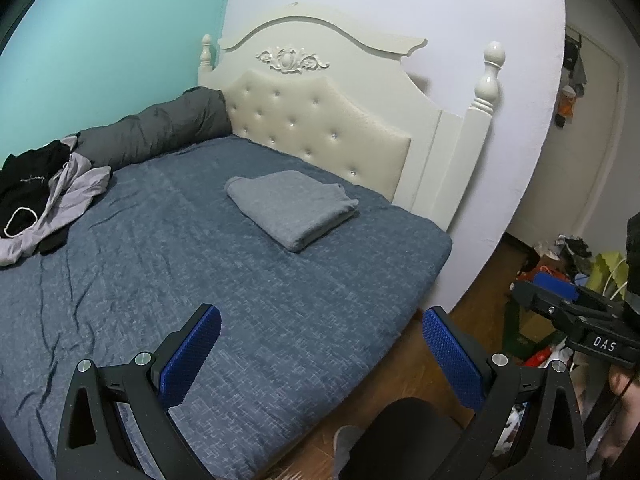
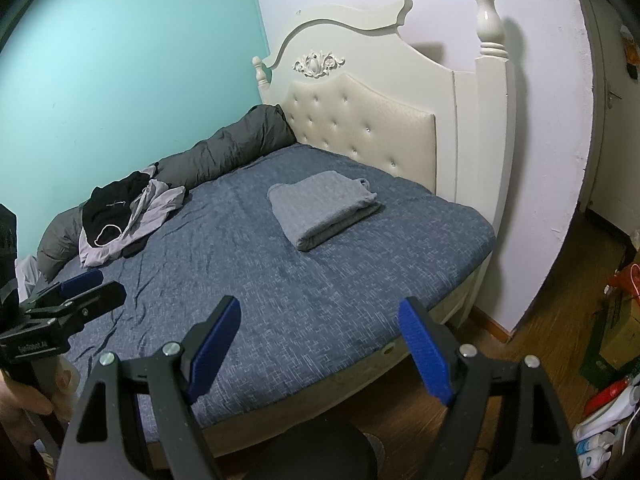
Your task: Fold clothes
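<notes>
A folded grey garment (image 1: 292,208) (image 2: 324,208) lies flat on the blue bedspread (image 1: 200,264) (image 2: 280,280), near the headboard. At the bed's far left sits a loose heap of unfolded clothes (image 1: 44,196) (image 2: 124,216): black pieces, a pale lilac one and a white cord. My left gripper (image 1: 320,344) hangs open over the bed's near corner, nothing between its blue pads. My right gripper (image 2: 320,340) is open too, empty, over the bed's near edge. Each gripper shows at the side of the other's view, the right one (image 1: 576,316), the left one (image 2: 68,300).
A dark grey rolled duvet (image 1: 160,128) (image 2: 224,148) runs along the turquoise wall. The cream tufted headboard (image 1: 320,120) (image 2: 360,120) closes the far end. Wood floor lies to the right with clutter of bags and bottles (image 1: 560,272) (image 2: 612,360). A dark-clad leg (image 1: 404,436) stands below.
</notes>
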Action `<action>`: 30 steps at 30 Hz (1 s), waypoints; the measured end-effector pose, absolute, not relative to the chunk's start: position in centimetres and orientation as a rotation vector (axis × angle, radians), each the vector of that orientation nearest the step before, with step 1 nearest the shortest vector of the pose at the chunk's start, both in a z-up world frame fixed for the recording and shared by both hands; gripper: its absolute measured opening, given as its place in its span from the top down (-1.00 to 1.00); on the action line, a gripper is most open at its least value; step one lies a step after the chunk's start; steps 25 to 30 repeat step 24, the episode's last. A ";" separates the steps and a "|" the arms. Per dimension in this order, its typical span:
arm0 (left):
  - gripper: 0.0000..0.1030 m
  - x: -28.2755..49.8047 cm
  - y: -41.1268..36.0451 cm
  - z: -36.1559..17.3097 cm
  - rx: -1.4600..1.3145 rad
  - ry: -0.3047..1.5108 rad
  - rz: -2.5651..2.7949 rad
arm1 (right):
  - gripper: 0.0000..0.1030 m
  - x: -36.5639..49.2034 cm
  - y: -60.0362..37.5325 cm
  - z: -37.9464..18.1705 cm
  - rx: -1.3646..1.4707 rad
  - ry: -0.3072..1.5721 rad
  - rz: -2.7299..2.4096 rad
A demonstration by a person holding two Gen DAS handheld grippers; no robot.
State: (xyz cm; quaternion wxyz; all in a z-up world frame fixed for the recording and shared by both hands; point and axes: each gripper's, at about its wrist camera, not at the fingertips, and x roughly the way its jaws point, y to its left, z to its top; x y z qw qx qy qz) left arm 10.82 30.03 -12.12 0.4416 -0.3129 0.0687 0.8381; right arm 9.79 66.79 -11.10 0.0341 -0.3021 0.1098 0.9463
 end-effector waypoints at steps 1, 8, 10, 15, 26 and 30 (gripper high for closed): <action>-0.99 10.8 30.1 -12.1 -0.779 0.168 2.078 | -0.59 9.7 66.8 -11.1 -0.929 0.336 2.911; -0.99 10.9 30.3 -12.2 -0.783 0.163 2.073 | -0.59 9.6 66.8 -11.1 -0.932 0.335 2.909; -0.99 10.8 30.4 -12.2 -0.781 0.166 2.076 | -0.59 9.5 66.9 -11.2 -0.932 0.338 2.907; -0.99 10.9 30.4 -12.2 -0.781 0.168 2.074 | -0.59 9.5 67.0 -11.2 -0.935 0.339 2.904; -0.99 10.9 30.6 -12.2 -0.782 0.167 2.075 | -0.59 9.5 67.0 -11.2 -0.931 0.338 2.905; -0.99 10.9 30.6 -12.2 -0.782 0.167 2.075 | -0.59 9.5 67.0 -11.2 -0.931 0.338 2.905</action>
